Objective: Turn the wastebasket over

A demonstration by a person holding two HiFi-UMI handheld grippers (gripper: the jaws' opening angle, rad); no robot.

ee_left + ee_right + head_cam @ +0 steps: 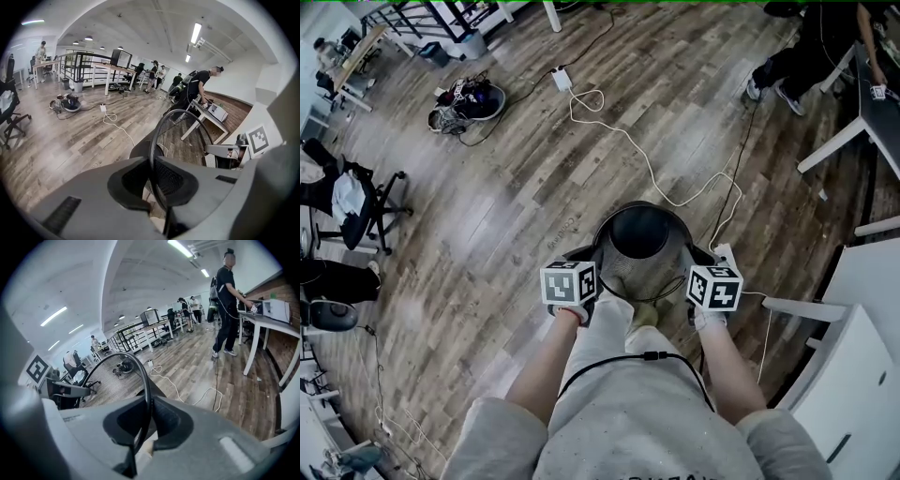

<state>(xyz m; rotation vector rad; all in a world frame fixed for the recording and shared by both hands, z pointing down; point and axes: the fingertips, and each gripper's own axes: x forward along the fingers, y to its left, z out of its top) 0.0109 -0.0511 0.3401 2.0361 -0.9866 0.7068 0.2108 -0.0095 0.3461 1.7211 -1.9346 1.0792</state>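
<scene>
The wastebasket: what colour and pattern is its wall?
The wastebasket is black: fine mesh wall, solid rim. It shows best in the right gripper view.

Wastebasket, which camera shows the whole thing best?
The head view: it looks down into the mesh wastebasket, showing its round rim and inside. The two gripper views each catch only a rim arc and some mesh.

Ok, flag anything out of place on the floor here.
A white cable snakes loose across the wood floor beyond the wastebasket, with a dark cable beside it: unsecured trip hazards. Nothing spilled or broken shows.
</scene>
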